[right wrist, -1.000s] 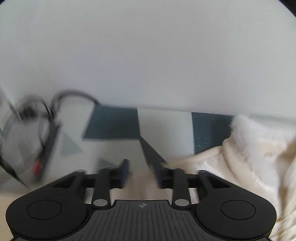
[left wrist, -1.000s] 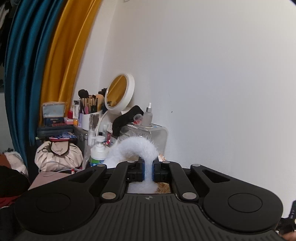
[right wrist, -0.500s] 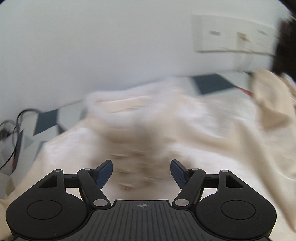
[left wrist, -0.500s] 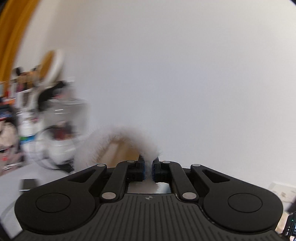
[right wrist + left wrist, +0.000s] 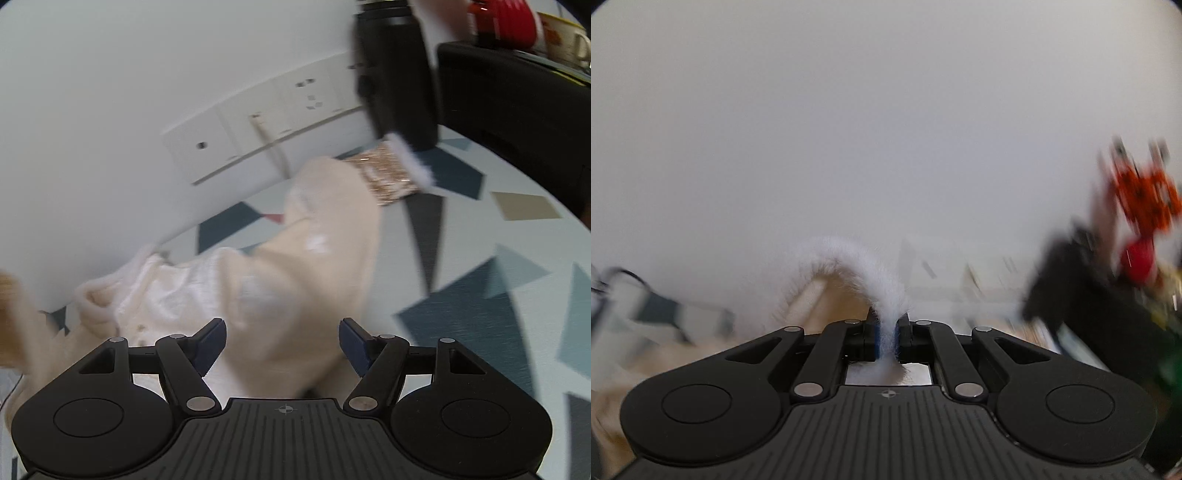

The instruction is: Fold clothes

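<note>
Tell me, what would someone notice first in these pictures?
Probably the white fluffy trim, arching up in the middle of the left view, pinched in the shut left tongs. Then the cream garment sprawled across the blue-patterned tabletop, with the open right tongs above it.

The light is soft and even, with hardly any shadows. Both pictures bend at the edges and go dark in the corners. The red and orange things [image 5: 1141, 206] and the cream garment [image 5: 295, 266] look smeared.
</note>
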A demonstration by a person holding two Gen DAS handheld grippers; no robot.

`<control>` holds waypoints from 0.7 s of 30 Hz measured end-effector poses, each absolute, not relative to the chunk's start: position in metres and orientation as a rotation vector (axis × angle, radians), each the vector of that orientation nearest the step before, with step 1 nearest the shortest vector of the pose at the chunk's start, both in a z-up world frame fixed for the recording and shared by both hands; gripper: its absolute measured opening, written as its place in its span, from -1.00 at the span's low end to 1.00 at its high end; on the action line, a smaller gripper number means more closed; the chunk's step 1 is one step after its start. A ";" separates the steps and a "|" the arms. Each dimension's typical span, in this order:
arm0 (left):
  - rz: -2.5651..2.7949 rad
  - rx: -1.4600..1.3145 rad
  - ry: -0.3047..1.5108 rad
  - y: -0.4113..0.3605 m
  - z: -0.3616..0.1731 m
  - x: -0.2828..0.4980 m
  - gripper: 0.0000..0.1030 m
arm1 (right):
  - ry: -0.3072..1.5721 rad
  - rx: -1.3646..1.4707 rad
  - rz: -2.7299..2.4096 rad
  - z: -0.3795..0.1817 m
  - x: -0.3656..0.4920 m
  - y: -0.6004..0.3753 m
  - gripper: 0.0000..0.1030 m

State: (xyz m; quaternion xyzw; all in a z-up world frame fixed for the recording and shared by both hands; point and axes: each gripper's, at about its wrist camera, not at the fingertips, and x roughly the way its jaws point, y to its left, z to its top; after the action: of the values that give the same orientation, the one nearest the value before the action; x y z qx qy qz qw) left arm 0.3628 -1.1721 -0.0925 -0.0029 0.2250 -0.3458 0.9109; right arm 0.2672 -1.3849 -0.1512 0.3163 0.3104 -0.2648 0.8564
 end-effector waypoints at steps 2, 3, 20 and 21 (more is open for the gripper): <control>-0.739 0.045 0.558 -1.195 -0.122 0.365 -0.83 | 0.670 0.664 -0.571 -0.156 0.255 -1.396 0.25; -0.747 0.077 0.610 -1.204 -0.135 0.367 -0.82 | 0.679 0.666 -0.578 -0.158 0.249 -1.401 0.25; -0.667 0.358 0.666 -1.019 -0.133 0.378 0.74 | 0.677 0.901 -0.357 -0.143 0.275 -1.376 0.28; -0.616 0.378 0.679 -1.008 -0.143 0.385 0.74 | 0.683 0.928 -0.359 -0.144 0.279 -1.373 0.28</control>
State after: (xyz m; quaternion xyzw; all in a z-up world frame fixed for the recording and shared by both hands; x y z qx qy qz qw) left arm 0.3847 -1.0079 -0.1434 0.1815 0.3256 -0.2956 0.8796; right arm 0.2790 -1.3726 -0.1444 0.4362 0.3213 -0.1686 0.8235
